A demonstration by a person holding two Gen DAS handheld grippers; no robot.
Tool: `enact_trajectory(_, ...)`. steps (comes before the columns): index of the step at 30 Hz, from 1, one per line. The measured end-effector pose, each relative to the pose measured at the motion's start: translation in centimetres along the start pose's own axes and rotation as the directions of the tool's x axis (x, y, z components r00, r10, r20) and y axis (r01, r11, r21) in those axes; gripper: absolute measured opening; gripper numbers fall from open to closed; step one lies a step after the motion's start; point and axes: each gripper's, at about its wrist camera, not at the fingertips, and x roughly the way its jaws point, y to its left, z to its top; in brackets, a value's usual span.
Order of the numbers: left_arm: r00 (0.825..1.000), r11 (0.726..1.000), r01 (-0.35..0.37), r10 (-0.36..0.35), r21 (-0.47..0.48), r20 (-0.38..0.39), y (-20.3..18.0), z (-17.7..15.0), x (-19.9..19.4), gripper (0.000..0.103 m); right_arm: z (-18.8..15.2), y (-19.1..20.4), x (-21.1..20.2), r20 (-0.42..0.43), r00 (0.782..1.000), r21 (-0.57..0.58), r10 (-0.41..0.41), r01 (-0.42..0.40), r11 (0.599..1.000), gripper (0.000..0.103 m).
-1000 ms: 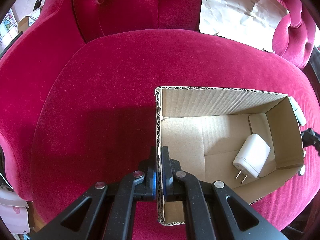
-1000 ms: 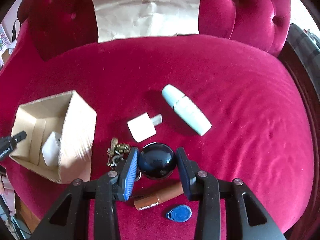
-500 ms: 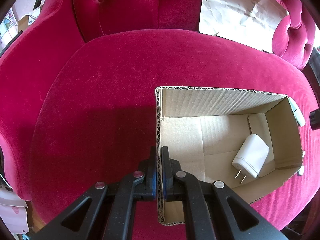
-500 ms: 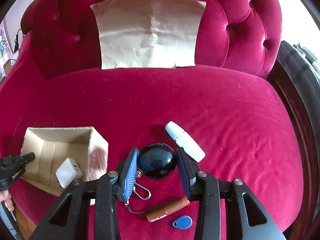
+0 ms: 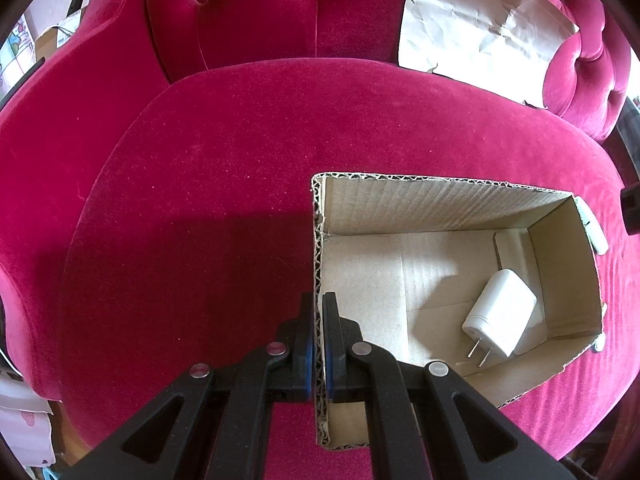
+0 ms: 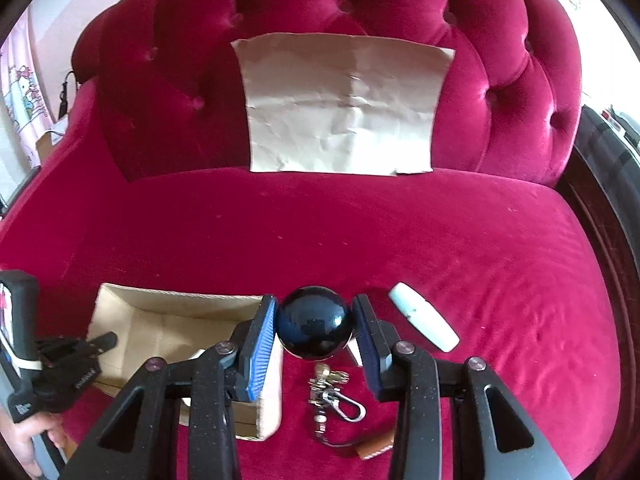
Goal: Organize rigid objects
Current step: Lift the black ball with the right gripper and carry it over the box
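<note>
My left gripper is shut on the near wall of an open cardboard box that sits on the red sofa seat. A white plug adapter lies inside the box. My right gripper is shut on a glossy black ball and holds it above the seat, just right of the box. The left gripper shows at the box's left wall in the right wrist view. A pale tube, a metal keychain and a brown piece lie on the seat.
A crumpled sheet of brown paper leans against the tufted sofa back. The pale tube's end peeks past the box's far right wall. The sofa's dark frame edge runs along the right.
My right gripper has risen with the black ball and moved left toward the box. The left gripper and the box have stayed put.
</note>
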Motion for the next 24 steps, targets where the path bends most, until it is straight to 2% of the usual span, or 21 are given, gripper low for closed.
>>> enact_trajectory(10, 1.000, 1.000, 0.009, -0.009, 0.004, 0.000, 0.3, 0.1, 0.0, 0.004, 0.3, 3.3, 0.0, 0.013, 0.997, -0.013, 0.077, -0.077, 0.997, 0.041)
enact_trajectory(24, 1.000, 1.000, 0.014, -0.014, 0.011, 0.000, 0.4, 0.1, -0.1, 0.004, -1.1, 9.4, 1.5, -0.010, 0.981, -0.108, 0.196, -0.196, 0.975, 0.041)
